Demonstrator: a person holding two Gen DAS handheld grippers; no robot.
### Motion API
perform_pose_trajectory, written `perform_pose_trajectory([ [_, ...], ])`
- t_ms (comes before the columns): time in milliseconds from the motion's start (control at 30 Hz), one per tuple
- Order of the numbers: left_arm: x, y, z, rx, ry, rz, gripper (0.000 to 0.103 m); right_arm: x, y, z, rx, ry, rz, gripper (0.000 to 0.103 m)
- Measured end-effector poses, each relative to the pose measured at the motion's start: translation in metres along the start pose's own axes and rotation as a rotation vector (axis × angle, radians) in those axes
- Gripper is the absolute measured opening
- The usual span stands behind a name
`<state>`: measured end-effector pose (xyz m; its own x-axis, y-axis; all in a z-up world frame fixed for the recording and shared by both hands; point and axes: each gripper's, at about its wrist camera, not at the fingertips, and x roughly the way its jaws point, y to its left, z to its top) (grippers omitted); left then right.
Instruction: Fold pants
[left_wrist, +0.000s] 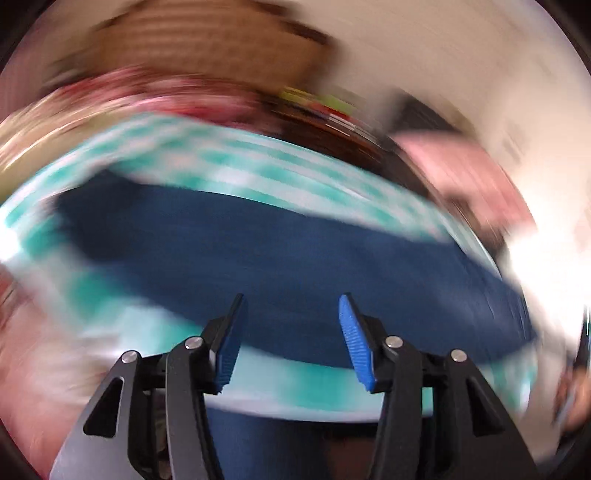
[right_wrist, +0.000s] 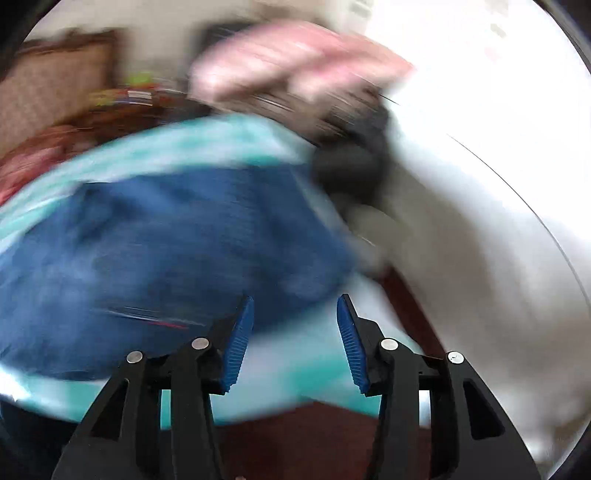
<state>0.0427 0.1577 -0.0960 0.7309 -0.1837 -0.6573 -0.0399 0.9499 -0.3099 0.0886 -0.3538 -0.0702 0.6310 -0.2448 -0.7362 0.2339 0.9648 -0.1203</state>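
The blue pants (left_wrist: 280, 254) lie as a long dark band across a teal-and-white checked cloth (left_wrist: 229, 162); both views are smeared by motion. My left gripper (left_wrist: 291, 302) hangs above the pants' near edge, jaws apart, nothing between the blue pads. In the right wrist view the pants (right_wrist: 166, 251) fill the left and middle as a rumpled blue mass. My right gripper (right_wrist: 295, 302) stands open just off the pants' right near corner, over the checked cloth (right_wrist: 306, 365), with an empty gap between its pads.
A pink cloth (right_wrist: 295, 62) and a dark blurred object (right_wrist: 351, 166) lie beyond the pants on the right. A white surface (right_wrist: 480, 221) fills the right side. Brown furniture (left_wrist: 177, 40) and colourful items (left_wrist: 317, 103) stand at the back. Dark wood (right_wrist: 314, 432) shows below the cloth.
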Motion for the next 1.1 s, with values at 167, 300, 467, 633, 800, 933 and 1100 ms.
perform_pose_trajectory([
  [167, 0.065, -0.169, -0.016, 0.372, 0.090, -0.266, 0.051, 0.029, 0.054, 0.001, -0.102, 0.037, 0.054, 0.049],
  [300, 0.104, -0.262, -0.006, 0.607, 0.118, -0.394, 0.058, 0.039, 0.040, -0.023, -0.046, 0.090, 0.088, 0.049],
  [467, 0.197, -0.356, 0.048, 0.621, 0.225, -0.474, 0.044, 0.037, 0.036, -0.034, -0.006, 0.065, 0.111, 0.049],
  [633, 0.304, -0.438, 0.068, 0.613, 0.390, -0.486, 0.016, 0.042, 0.031, -0.037, 0.033, 0.062, 0.148, 0.049],
  [800, 0.334, -0.452, 0.079, 0.624, 0.344, -0.394, 0.009, 0.045, 0.032, -0.038, 0.037, 0.050, 0.162, 0.050],
  [933, 0.319, -0.480, 0.066, 0.732, 0.356, -0.503, 0.016, 0.046, 0.036, -0.041, 0.041, 0.042, 0.160, 0.050],
  [1100, 0.322, -0.486, 0.065, 0.737, 0.345, -0.460, 0.018, 0.045, 0.033, -0.042, 0.052, 0.050, 0.179, 0.050],
])
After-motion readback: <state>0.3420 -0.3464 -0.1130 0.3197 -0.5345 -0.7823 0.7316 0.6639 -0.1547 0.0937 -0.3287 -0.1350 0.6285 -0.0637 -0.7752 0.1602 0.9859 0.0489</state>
